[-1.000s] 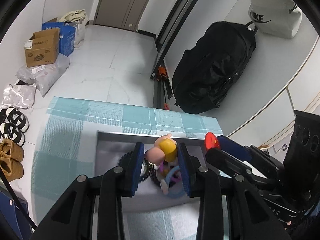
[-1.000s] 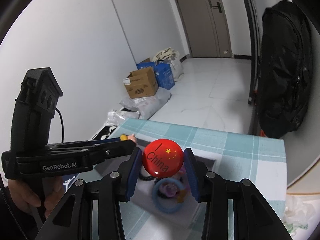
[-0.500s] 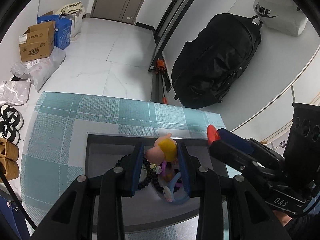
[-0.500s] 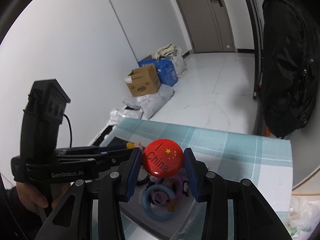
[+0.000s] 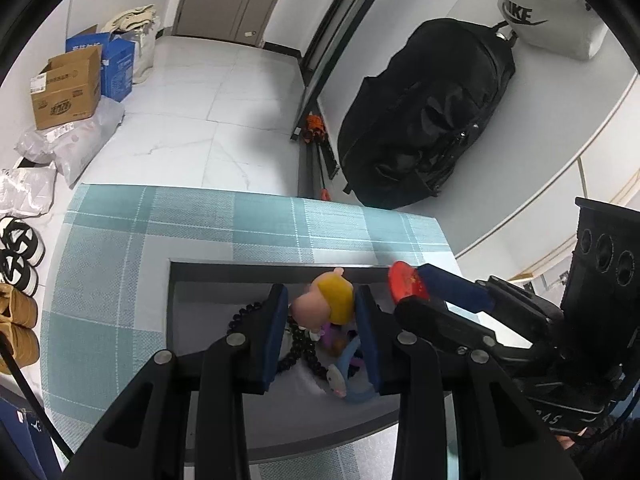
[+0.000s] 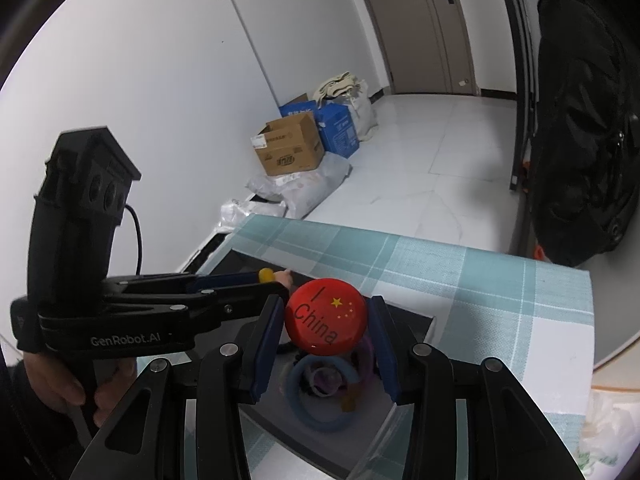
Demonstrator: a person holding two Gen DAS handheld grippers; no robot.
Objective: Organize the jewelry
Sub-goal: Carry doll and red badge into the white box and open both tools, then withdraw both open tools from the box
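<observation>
Inside grey tray [image 5: 208,320]: black bead string [image 5: 298,344], blue ring [image 6: 320,396]; above, left gripper [image 5: 322,320] fingers clamped on pig figure [image 5: 324,304]; right gripper [image 6: 326,328] fingers clamped on red badge [image 6: 326,322].

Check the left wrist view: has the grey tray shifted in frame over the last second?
Yes. The grey tray shows more of its floor and left wall past the left gripper, so the view has drawn back from the plaid cloth. The tray itself keeps its place on the cloth.

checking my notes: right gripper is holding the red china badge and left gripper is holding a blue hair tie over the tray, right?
Not quite. The left gripper holds a pink and yellow cartoon figure, not the blue hair tie, which lies in the tray; the left wrist view shows it. The right gripper does hold the red badge.
</observation>
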